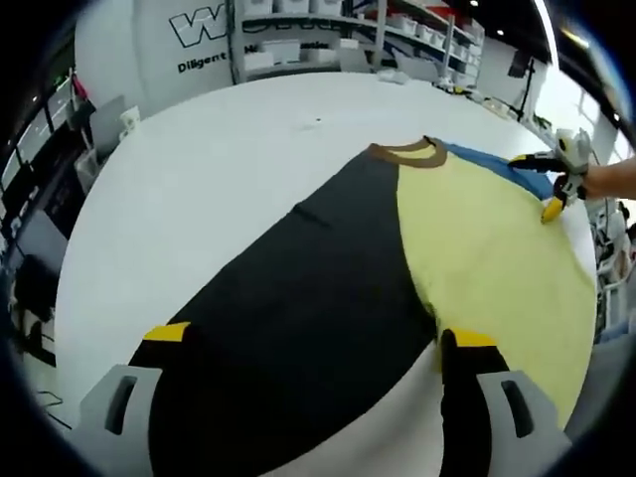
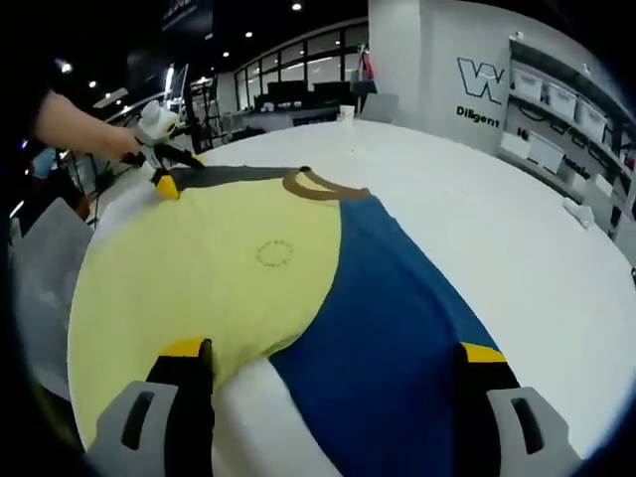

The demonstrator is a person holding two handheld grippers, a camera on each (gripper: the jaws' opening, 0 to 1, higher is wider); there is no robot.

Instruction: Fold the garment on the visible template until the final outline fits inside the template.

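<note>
Garment (image 1: 397,258) lies spread flat on the white worktop (image 1: 219,179), a three-coloured shirt: black panel, pale yellow middle and blue panel, with a brown collar (image 1: 409,152) at its far end in the left gripper view. In the right gripper view the same garment (image 2: 298,278) shows the yellow part on the left, the blue on the right and the collar (image 2: 323,187) far off. No template outline can be made out on the worktop; if one is there, the cloth covers it or it is too faint to tell.

The left gripper (image 1: 313,343) stands with its jaws wide apart, straddling the black panel's near end, and grips nothing. The right gripper (image 2: 333,353) is likewise spread wide over the near hem where yellow meets blue, its jaws empty.

Judging by the flat, unfolded cloth, the fold has not yet begun, or the grippers sit between folds and are lining up for a grasp. The next move probably calls for each gripper to come down and pinch an edge of the garment, then carry that side over toward the middle, keeping the cloth smooth and all of it on the worktop.
</note>
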